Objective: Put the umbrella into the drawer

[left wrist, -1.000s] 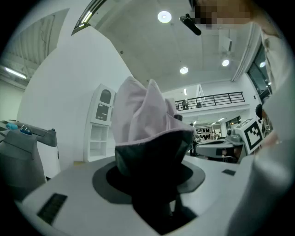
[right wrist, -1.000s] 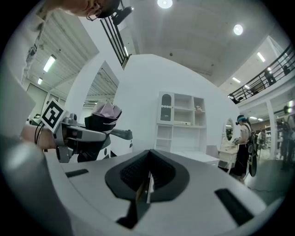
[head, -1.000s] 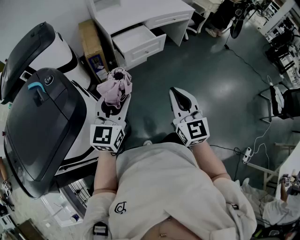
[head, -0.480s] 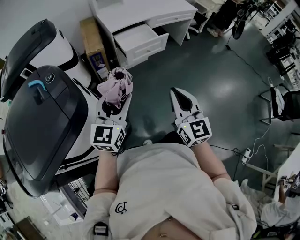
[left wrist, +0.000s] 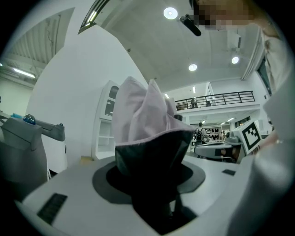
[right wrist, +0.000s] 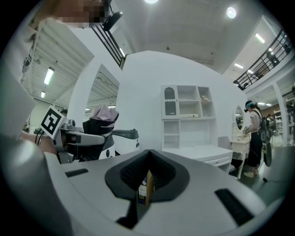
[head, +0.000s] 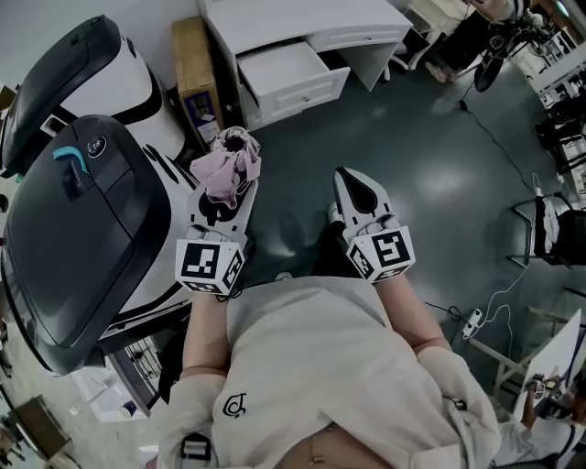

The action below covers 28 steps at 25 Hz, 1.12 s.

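Observation:
A folded pink umbrella (head: 227, 168) stands upright between the jaws of my left gripper (head: 225, 190), which is shut on its dark lower part (left wrist: 150, 156). The left gripper (left wrist: 154, 193) points level toward the white desk (head: 302, 20). The desk's drawer (head: 291, 75) is pulled out and looks empty; it lies ahead of both grippers, some way off. My right gripper (head: 356, 186) is held beside the left one, its jaws together with nothing in them. In the right gripper view (right wrist: 146, 180) the umbrella (right wrist: 103, 113) shows at the left and the drawer (right wrist: 216, 159) at the right.
Two big black-and-white machine housings (head: 78, 229) stand close on my left. A cardboard box (head: 195, 73) leans beside the desk. At the right are a chair (head: 549, 211), floor cables and a power strip (head: 472, 320). Dark floor (head: 412, 165) lies between me and the desk.
The desk, drawer and box have shifted right and nearer in the head view as the person moved on. Both grippers keep their pose, with the umbrella still held.

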Motion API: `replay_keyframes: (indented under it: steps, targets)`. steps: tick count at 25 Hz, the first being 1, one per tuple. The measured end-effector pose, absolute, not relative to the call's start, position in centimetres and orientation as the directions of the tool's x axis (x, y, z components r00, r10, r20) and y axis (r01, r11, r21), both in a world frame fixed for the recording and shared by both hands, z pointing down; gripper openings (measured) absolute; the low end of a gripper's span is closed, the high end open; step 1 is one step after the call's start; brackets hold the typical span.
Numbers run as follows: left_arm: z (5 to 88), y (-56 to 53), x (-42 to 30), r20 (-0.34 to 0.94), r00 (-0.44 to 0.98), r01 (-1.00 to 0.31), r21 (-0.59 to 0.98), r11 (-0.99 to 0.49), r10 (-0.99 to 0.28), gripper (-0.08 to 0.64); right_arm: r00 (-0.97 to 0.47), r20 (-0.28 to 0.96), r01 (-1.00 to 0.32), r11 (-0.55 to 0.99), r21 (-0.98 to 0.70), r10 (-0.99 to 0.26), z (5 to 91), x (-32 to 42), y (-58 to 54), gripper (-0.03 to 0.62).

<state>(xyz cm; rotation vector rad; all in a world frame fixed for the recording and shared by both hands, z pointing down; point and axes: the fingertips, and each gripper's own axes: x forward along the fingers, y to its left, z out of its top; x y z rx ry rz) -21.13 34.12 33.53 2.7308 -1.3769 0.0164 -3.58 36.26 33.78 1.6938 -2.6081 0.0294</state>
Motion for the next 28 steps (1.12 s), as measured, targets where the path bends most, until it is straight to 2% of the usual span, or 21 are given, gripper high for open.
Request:
replay_keyframes:
  steps: [10, 17, 28]
  targets:
    - [34.4, 24.1, -17.2, 0.081, 0.462, -0.887, 0.062, -0.458, -0.883, 0.229, -0.541, 0.04, -0.841, 0.54, -0.026, -0.84, 34.8, 0.5, 23.3, 0.006]
    - [34.6, 15.6, -11.8, 0.111, 0.376, -0.927, 0.061, -0.371, -0.92, 0.229, -0.616, 0.053, -0.788, 0.613, -0.058, -0.786, 35.5, 6.0, 13.2, 0.006]
    - [35.6, 5.4, -4.3, 0.138, 0.326, -0.945, 0.075, -0.318, -0.935, 0.229, -0.657, 0.068, -0.753, 0.656, -0.041, -0.751, 35.2, 13.7, 1.6, 0.006]
